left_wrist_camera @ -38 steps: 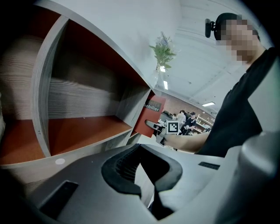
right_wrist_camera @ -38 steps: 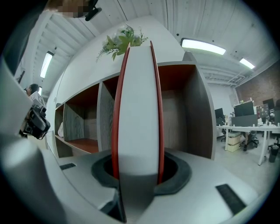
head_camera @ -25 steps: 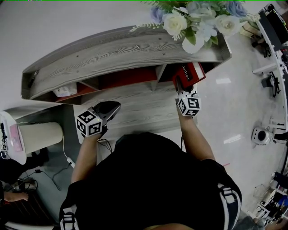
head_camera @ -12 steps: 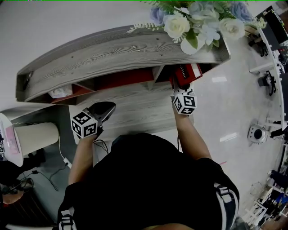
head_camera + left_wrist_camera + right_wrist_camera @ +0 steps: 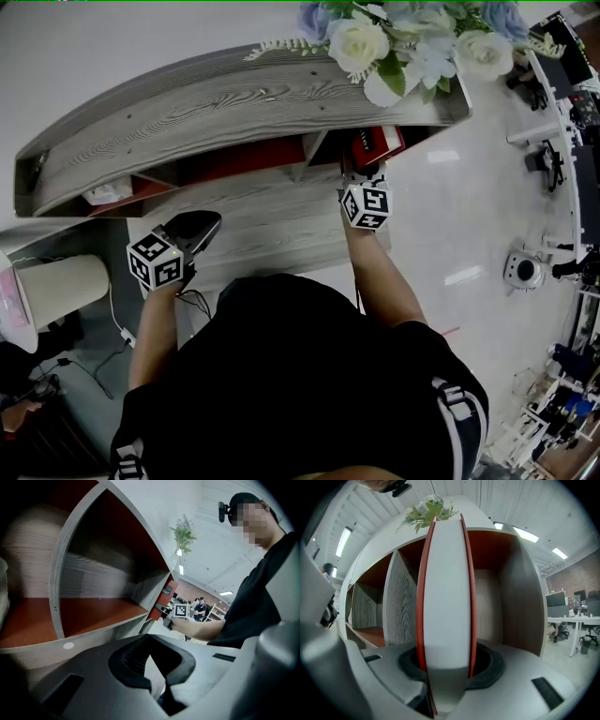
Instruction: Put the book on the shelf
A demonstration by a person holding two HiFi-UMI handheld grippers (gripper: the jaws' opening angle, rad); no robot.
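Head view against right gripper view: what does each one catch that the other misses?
Only the head view shows the person's arms, the left gripper held off to the side, and the shelf's grey top from above. Only the right gripper view shows the book's white page edge pinched between the jaws of the right gripper, and the inside of the compartment straight ahead. Both show the red-covered book, the shelf and the flowers on top.
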